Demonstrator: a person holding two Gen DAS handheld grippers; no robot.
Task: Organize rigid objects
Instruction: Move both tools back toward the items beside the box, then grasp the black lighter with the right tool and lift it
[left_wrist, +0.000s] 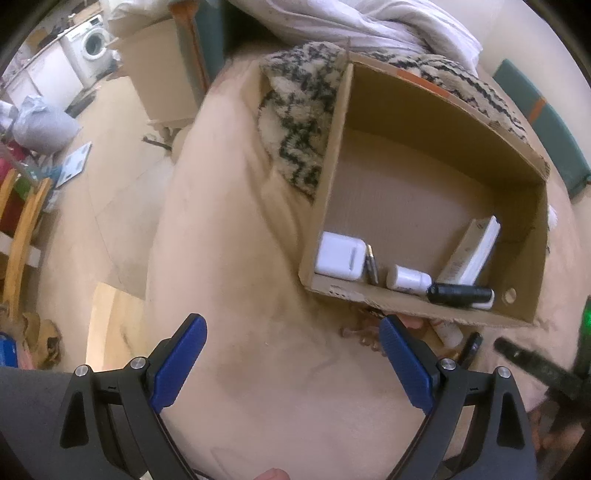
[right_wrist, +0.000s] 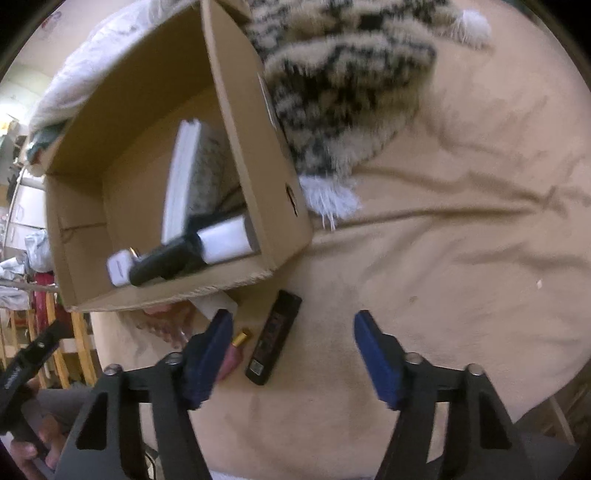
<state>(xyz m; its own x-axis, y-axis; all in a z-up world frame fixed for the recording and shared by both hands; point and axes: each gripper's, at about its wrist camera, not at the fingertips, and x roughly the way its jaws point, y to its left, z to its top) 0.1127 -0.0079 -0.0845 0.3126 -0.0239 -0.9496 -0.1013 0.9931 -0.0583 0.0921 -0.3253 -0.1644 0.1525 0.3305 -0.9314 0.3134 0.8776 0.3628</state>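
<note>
- The left gripper (left_wrist: 292, 363) hangs over the beige bed cover (left_wrist: 236, 258), its blue jaws spread wide with nothing between them.
- The right gripper (right_wrist: 293, 360) hangs over the same cover, jaws likewise released and empty.
- A cardboard box (left_wrist: 417, 308) sits open-topped on the bed, to the right of and beyond the left gripper; a patterned fleece blanket (left_wrist: 295, 122) lies against its left and far sides.
- Along the near wall inside the box, from left to right in the left wrist view: a white charger block (left_wrist: 340, 256), a thin metallic piece (left_wrist: 371, 266) just beside it, a small white bottle (left_wrist: 408, 278), and a black cylindrical item (left_wrist: 460, 294) lying on its side.
- A white book-like pack (left_wrist: 474, 251) leans against the right inner wall of the box, tilted.
- Outside the box, on the cover just near its front wall, lies a black rectangular device (right_wrist: 274, 341) with a code label at its near end; it sits between the right gripper's two jaws in that view, closer to the left one.
- A small pink item with a gold cap (right_wrist: 238, 341) lies just left of the device, partly hidden behind the blue jaw.
- A white tube-like piece (left_wrist: 448, 332) pokes out from under the box's near edge.
</note>
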